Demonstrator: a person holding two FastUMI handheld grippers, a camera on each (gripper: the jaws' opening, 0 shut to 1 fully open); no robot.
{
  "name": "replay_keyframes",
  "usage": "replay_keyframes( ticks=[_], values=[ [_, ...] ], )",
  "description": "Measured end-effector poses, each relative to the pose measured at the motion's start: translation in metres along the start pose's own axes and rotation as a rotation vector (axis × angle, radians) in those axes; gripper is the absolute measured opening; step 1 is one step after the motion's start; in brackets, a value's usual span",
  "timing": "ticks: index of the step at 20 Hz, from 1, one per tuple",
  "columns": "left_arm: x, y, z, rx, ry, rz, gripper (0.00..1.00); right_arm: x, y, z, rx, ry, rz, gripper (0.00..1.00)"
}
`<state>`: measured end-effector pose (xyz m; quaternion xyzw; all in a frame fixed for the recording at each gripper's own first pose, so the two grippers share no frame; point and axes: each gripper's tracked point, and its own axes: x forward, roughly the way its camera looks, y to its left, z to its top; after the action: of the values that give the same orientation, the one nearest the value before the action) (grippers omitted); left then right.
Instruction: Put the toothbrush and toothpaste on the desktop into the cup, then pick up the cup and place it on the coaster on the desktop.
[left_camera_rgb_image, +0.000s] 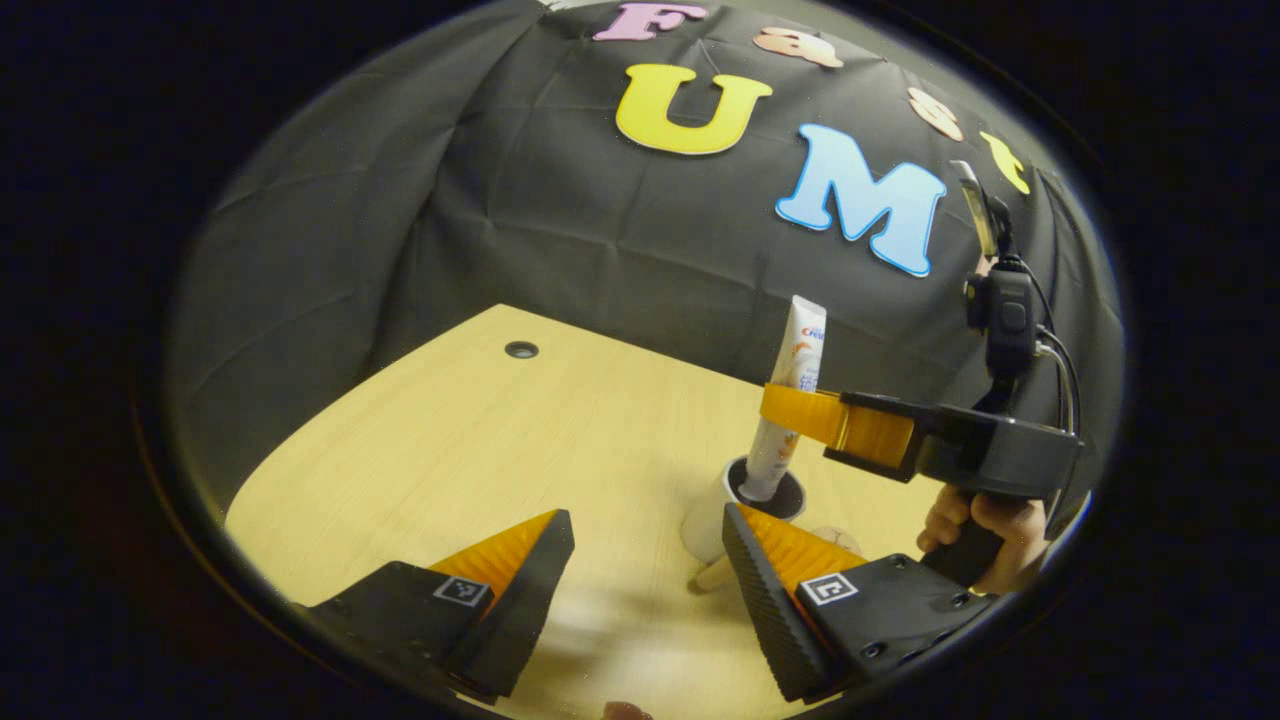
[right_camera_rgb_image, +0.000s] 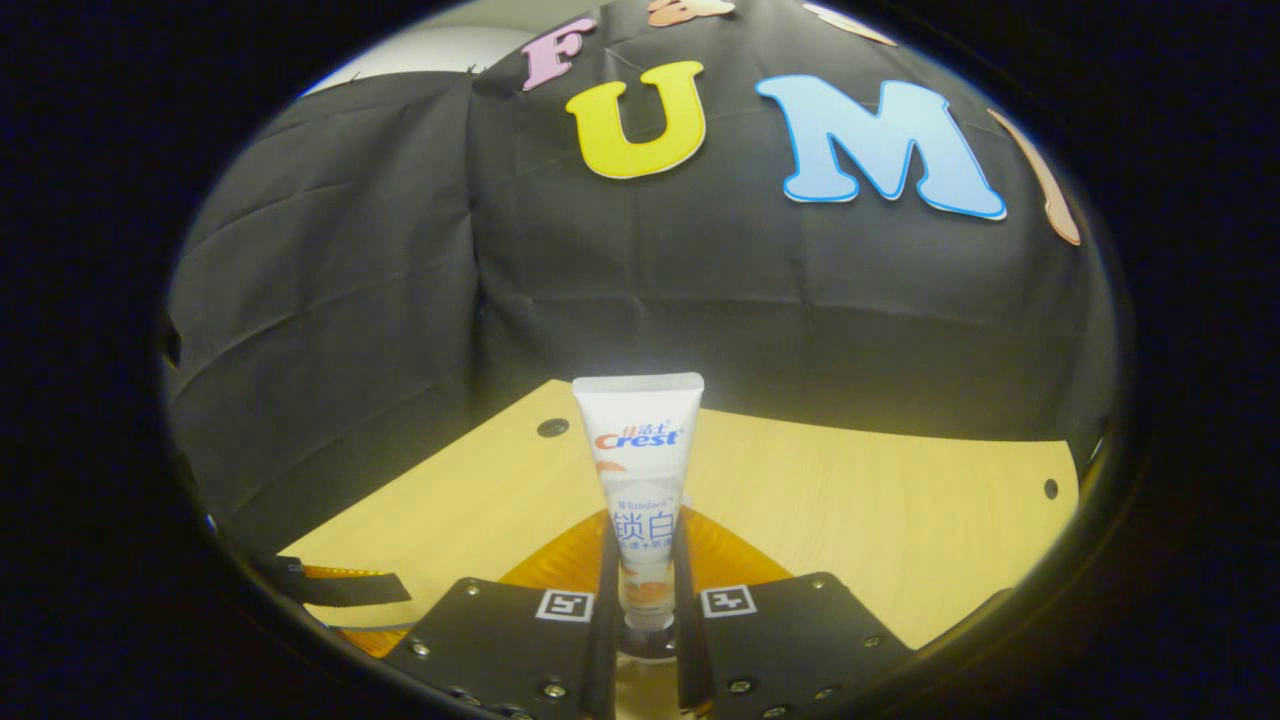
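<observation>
The desk (left_camera_rgb_image: 480, 440) is pale wood with a fine grain, its far edge running against the creased black cloth wall (left_camera_rgb_image: 560, 240) of the booth; a small dark round hole (left_camera_rgb_image: 521, 349) sits near its back corner.

In the left gripper view, the left hand-held gripper (left_camera_rgb_image: 640, 570) hangs low over the desk with its fingers spread wide and nothing between them. Just beyond it stands the white cup (left_camera_rgb_image: 722, 515), upright on the wood. The toothpaste (left_camera_rgb_image: 790, 400) tube stands nearly upright with its lower end down inside the cup's dark mouth. The right hand-held gripper (left_camera_rgb_image: 800, 412) reaches in from the right, clamped on the tube's middle — a hand (left_camera_rgb_image: 985, 535) grips its handle below.

In the right gripper view, that gripper's two fingers press on the tube from either side, the crimped end pointing up. Something pale and slim (left_camera_rgb_image: 712, 575) lies on the desk at the cup's base — too little of it shows to tell what it is.
</observation>
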<state>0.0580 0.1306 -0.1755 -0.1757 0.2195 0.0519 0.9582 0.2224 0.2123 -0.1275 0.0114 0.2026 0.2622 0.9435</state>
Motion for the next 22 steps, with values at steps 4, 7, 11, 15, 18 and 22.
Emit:
replay_keyframes(
  ticks=[4, 7, 11, 15, 18, 22],
  values=[
    [-0.001, 0.004, 0.000, -0.007, 0.004, 0.010, 0.96, -0.003, 0.001, -0.019, -0.064, 0.062, -0.012, 0.25],
    [-0.001, 0.003, -0.001, -0.012, 0.003, 0.011, 0.96, -0.009, -0.001, -0.023, -0.081, 0.075, -0.021, 0.37],
    [-0.004, -0.002, -0.005, -0.011, 0.009, 0.010, 0.96, -0.015, -0.003, -0.011, -0.073, 0.060, -0.047, 0.37],
    [-0.008, -0.011, -0.008, -0.006, 0.020, -0.002, 0.96, -0.030, -0.007, -0.008, -0.057, 0.046, -0.062, 0.37],
    [-0.009, -0.019, -0.009, 0.001, 0.025, -0.009, 0.97, -0.049, -0.015, -0.006, -0.043, 0.029, -0.080, 0.37],
    [-0.009, -0.034, -0.010, 0.030, 0.040, -0.032, 0.96, -0.076, -0.033, 0.004, -0.015, -0.038, -0.121, 0.37]
  ],
)
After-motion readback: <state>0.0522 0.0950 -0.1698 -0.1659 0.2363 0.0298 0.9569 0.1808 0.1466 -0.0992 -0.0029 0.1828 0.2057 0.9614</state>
